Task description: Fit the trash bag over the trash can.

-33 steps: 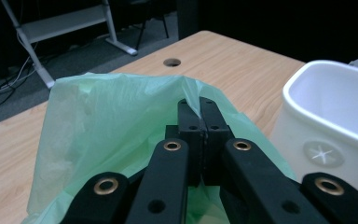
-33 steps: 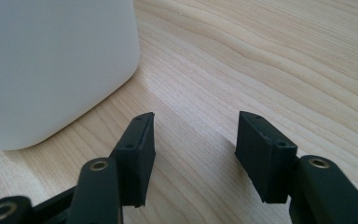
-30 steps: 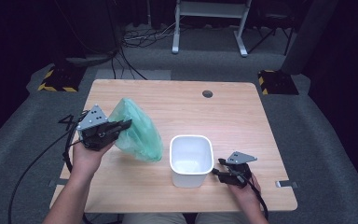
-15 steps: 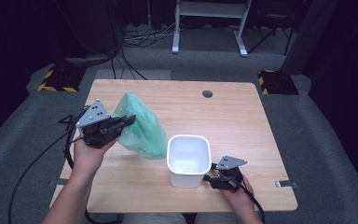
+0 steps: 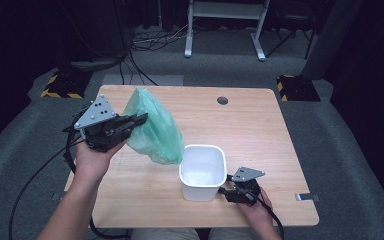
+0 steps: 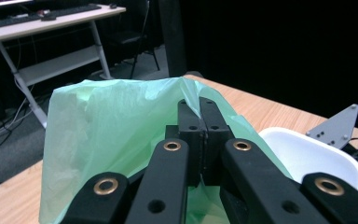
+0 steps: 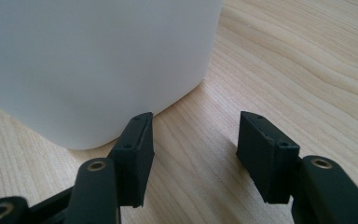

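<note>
A thin green plastic bag (image 5: 155,132) hangs above the left half of the wooden table (image 5: 260,125). My left gripper (image 5: 142,120) is shut on the bag's upper edge, and in the left gripper view the closed jaws (image 6: 199,105) pinch the film of the bag (image 6: 98,130). A white square bin (image 5: 202,170) stands upright near the table's front edge, just below and to the right of the bag's lower end. My right gripper (image 5: 226,190) lies low on the table, right of the bin. It is open (image 7: 196,140), with one pad against the bin's wall (image 7: 98,60) and nothing between the jaws.
A small dark round hole (image 5: 222,100) sits in the table's far side. Cables (image 5: 35,185) trail from the left gripper off the table's left edge. A metal desk frame (image 5: 225,20) stands on the floor beyond the table.
My left hand has risen and carried the bag higher, so it now hangs closer to the bin's rim. The right gripper has shifted slightly towards the bin.
</note>
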`<state>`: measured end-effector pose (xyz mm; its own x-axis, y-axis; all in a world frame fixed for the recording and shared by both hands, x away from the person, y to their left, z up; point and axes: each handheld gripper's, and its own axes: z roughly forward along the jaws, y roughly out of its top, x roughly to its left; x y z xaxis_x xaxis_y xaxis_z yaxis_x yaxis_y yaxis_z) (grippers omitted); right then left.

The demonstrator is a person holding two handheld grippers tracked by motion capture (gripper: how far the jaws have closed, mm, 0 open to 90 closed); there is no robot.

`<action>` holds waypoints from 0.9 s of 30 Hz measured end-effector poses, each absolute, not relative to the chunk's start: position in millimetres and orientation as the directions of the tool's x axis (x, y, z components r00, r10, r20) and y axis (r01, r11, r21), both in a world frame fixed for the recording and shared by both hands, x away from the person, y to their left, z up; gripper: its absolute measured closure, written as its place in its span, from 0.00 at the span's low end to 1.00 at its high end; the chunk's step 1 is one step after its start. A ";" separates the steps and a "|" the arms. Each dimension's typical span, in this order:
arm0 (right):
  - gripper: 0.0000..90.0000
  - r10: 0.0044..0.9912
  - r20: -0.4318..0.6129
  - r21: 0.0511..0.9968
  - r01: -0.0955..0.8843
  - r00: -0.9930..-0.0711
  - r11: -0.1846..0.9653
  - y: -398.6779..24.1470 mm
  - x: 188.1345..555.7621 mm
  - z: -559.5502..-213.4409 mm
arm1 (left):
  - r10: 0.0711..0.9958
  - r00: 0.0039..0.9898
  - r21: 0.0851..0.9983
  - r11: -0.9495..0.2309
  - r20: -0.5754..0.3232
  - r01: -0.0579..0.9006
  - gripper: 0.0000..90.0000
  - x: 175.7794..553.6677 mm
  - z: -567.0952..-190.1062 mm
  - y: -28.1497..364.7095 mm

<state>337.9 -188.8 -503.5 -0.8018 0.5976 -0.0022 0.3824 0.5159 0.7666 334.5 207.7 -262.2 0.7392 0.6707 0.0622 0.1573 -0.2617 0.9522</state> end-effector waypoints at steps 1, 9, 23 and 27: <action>0.51 0.598 -0.002 0.766 0.383 -0.802 0.516 -188.8 337.9 -503.5 | 0.668 0.741 0.952 -0.265 0.066 0.154 1.00 334.1 -260.6 206.4; 0.51 0.598 -0.001 0.766 0.383 -0.802 0.515 -188.9 337.9 -503.5 | 0.653 0.754 0.955 -0.261 0.068 0.139 1.00 333.5 -248.6 195.7; 0.51 0.597 -0.001 0.766 0.382 -0.803 0.516 -188.9 337.9 -503.5 | 0.618 0.784 0.956 -0.259 0.055 0.137 1.00 336.7 -257.8 162.9; 0.51 0.596 -0.001 0.766 0.382 -0.803 0.516 -188.8 337.9 -503.5 | 0.615 0.785 0.950 -0.282 0.073 0.133 1.00 336.5 -267.4 149.4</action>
